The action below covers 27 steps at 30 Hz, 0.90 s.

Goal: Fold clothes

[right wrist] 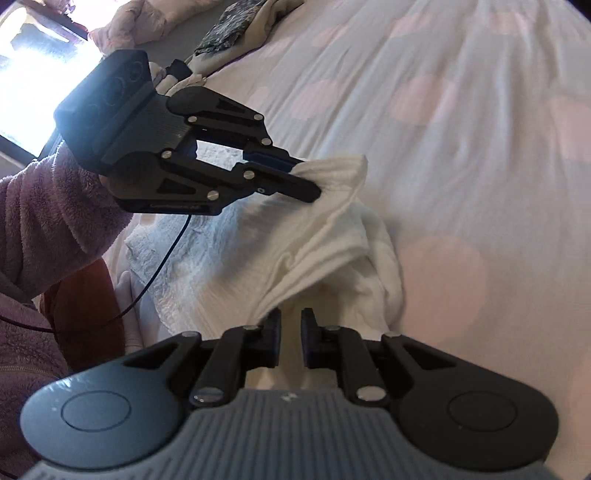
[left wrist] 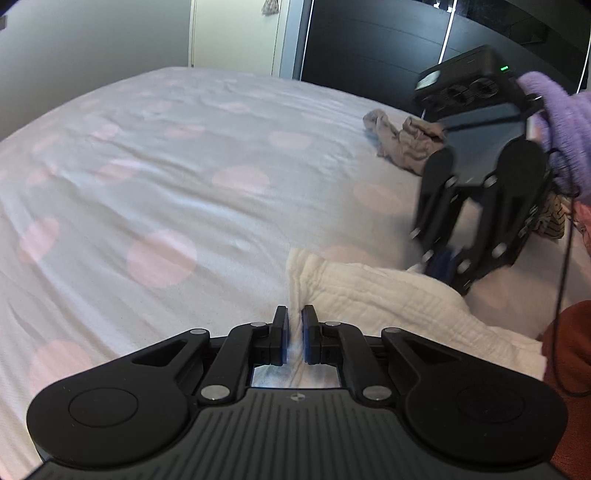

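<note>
A white crinkled cloth (left wrist: pixel 369 291) lies on the bed and hangs between both grippers. My left gripper (left wrist: pixel 294 325) is shut on one edge of it; the right wrist view shows that gripper (right wrist: pixel 306 177) pinching a raised corner of the cloth (right wrist: pixel 332 236). My right gripper (right wrist: pixel 290 328) is shut on another edge, the cloth bunching just ahead of its fingers. In the left wrist view the right gripper (left wrist: pixel 448 273) points down onto the cloth at the right.
The bed has a white sheet with pale pink dots (left wrist: pixel 162 177). A crumpled beige garment (left wrist: pixel 402 142) lies at the far right of the bed. More clothes (right wrist: pixel 229 26) are piled at the bed's far edge. A dark wardrobe (left wrist: pixel 369 40) stands behind.
</note>
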### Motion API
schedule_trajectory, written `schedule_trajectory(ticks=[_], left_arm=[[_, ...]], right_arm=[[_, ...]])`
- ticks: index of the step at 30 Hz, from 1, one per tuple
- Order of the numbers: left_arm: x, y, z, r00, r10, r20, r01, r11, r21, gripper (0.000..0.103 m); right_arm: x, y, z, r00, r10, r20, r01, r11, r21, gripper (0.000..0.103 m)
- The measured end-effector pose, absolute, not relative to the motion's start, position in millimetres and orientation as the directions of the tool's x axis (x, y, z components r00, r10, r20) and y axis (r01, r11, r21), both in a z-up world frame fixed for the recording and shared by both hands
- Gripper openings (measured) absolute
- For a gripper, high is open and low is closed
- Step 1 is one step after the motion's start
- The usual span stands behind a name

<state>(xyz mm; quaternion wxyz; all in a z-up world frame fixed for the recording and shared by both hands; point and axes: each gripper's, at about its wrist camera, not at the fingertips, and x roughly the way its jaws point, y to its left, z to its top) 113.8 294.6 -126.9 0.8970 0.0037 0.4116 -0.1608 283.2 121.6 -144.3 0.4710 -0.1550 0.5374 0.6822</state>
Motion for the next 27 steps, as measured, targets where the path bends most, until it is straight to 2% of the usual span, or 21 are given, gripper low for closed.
schedule_trajectory(ticks=[3, 4, 6, 8, 11, 13, 15, 17, 27], left_arm=[[120.9, 294.7, -136.0, 0.593, -0.271, -0.758, 0.268, 0.954, -0.132, 0.008], [122.3, 294.1, -136.2, 0.590, -0.259, -0.764, 0.256, 0.958, -0.127, 0.011], [121.7, 292.5, -130.7, 0.601, -0.221, -0.768, 0.228, 0.969, -0.101, 0.024], [117.1, 292.6, -119.7, 0.625, -0.185, -0.758, 0.192, 0.978, -0.081, 0.039], [103.4, 292.0, -99.7, 0.644, -0.153, -0.750, 0.150, 0.986, -0.073, 0.044], [91.7, 289.5, -86.4, 0.645, -0.116, -0.755, 0.113, 0.992, -0.056, 0.044], [78.2, 286.0, -74.7, 0.639, -0.085, -0.765, 0.081, 0.996, -0.043, 0.044], [63.9, 282.1, -64.4, 0.630, -0.059, -0.774, 0.049, 0.998, -0.036, 0.044], [-39.6, 294.1, -42.9, 0.591, 0.092, -0.801, -0.201, 0.979, -0.036, 0.048]], right_arm=[[285.9, 95.5, -130.6, -0.413, 0.551, -0.725, -0.830, 0.101, 0.549, 0.015], [285.7, 92.0, -127.1, -0.380, 0.573, -0.726, -0.828, 0.139, 0.543, 0.015], [285.2, 85.2, -119.9, -0.310, 0.612, -0.728, -0.820, 0.215, 0.531, 0.018], [284.7, 78.3, -112.8, -0.238, 0.644, -0.727, -0.804, 0.290, 0.519, 0.048], [281.7, 69.4, -108.8, -0.162, 0.672, -0.722, -0.754, 0.388, 0.530, 0.072], [277.0, 65.4, -116.0, -0.150, 0.670, -0.727, -0.688, 0.458, 0.563, 0.082], [269.0, 60.8, -125.1, -0.136, 0.673, -0.728, -0.632, 0.507, 0.586, 0.084], [259.8, 56.7, -134.6, -0.131, 0.673, -0.728, -0.577, 0.546, 0.608, 0.091], [234.1, 68.0, -164.3, -0.143, 0.626, -0.766, -0.519, 0.612, 0.597, 0.091]])
